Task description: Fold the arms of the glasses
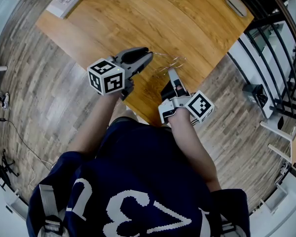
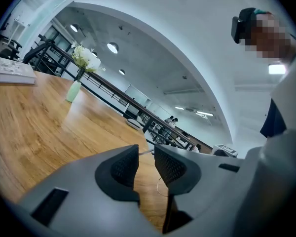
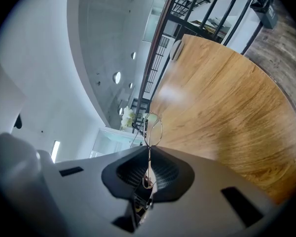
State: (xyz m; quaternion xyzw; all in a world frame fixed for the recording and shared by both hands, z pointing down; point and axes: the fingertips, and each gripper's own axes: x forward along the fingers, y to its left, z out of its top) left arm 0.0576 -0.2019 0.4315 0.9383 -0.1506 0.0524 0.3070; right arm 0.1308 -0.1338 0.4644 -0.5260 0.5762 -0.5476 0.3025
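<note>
The worktop [image 1: 138,14] is smooth, honey-coloured wood with curving grain. Thin wire glasses [image 3: 153,126] with rounded rims are over the worktop's near corner, pinched between the ribbed black pads of the right tool [image 3: 149,154]. The grey left tool [image 2: 145,152] is beside them, its 2 jaws apart with nothing held.

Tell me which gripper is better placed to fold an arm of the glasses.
Left, probably. The left gripper has its jaws apart, gripping nothing, right beside the glasses. The right gripper is shut on the frame, so it serves better as the steadying hold.
</note>
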